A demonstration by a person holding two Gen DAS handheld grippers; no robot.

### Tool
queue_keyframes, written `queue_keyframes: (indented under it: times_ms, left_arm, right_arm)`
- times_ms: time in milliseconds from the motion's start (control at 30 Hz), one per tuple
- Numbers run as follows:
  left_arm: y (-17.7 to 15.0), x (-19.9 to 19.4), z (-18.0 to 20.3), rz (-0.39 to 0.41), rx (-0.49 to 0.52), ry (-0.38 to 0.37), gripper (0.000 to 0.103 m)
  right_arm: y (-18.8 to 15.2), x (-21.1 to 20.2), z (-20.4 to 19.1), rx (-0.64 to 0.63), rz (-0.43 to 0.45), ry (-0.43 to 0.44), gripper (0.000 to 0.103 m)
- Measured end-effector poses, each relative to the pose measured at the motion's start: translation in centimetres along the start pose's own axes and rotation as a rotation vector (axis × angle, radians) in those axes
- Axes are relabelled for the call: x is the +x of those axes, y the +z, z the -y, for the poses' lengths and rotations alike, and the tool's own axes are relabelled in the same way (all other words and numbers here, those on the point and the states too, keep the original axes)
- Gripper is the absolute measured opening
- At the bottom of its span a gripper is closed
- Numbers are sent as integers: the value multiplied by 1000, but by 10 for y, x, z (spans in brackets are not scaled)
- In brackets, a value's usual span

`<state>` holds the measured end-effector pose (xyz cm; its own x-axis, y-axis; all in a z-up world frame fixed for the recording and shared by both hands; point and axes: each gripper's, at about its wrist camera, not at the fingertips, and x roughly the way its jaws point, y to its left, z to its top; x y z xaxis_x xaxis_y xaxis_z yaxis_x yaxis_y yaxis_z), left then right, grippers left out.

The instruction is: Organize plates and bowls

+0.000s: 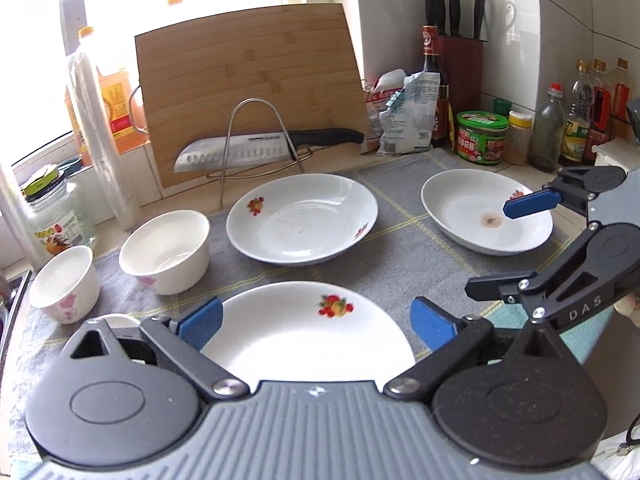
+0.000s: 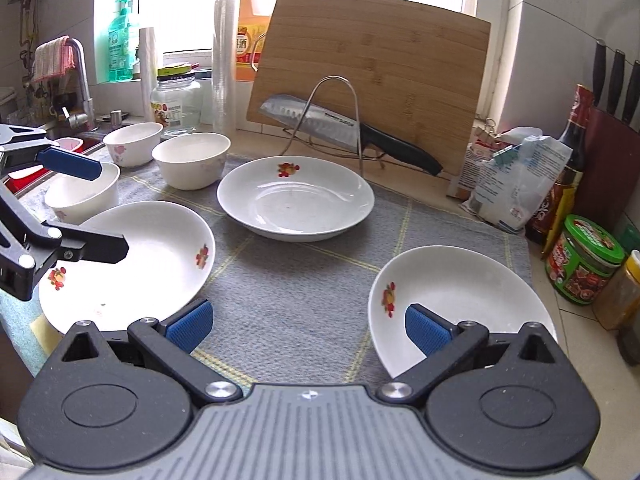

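Three white plates with fruit prints lie on a grey mat (image 1: 400, 264). My left gripper (image 1: 316, 324) is open above the near plate (image 1: 308, 344), with nothing between its pads. The middle plate (image 1: 302, 218) lies further back and a stained plate (image 1: 486, 212) at the right. My right gripper (image 2: 308, 326) is open too, its right pad (image 2: 428, 328) over the edge of the stained plate (image 2: 460, 292). Three white bowls (image 2: 192, 158) (image 2: 134, 142) (image 2: 84, 192) stand at the mat's left. In the right wrist view the left gripper (image 2: 114, 209) hovers over the near plate (image 2: 152, 260).
A bamboo cutting board (image 1: 252, 80) leans on the back wall, with a big knife (image 1: 256, 146) in a wire rack before it. Bottles, jars and a knife block (image 1: 460, 64) crowd the right corner. A sink and tap (image 2: 80, 80) are at the left.
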<state>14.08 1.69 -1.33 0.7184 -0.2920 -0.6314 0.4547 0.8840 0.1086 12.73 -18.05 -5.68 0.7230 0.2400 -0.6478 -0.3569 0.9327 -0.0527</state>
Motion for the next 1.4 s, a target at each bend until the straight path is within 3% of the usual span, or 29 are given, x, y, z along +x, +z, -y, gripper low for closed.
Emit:
queue_keyframes:
  times_ms: [267, 533, 633, 867, 1400]
  left_arm:
    - [-47, -25, -37, -61, -56, 21, 100]
    - [-83, -20, -53, -139, -65, -2, 102]
    - [-88, -16, -55, -144, -87, -49, 102]
    - [-96, -6, -51, -168, -41, -73, 102]
    - [-96, 14, -55, -158, -7, -136, 102]
  right_arm:
    - [15, 24, -32, 9, -50, 98, 103]
    - [22, 58, -55, 2, -155, 189, 103]
    - [22, 66, -60, 4, -196, 208, 103]
    - [23, 82, -64, -11, -265, 239, 103]
    - [30, 102, -75, -74, -317, 274, 103]
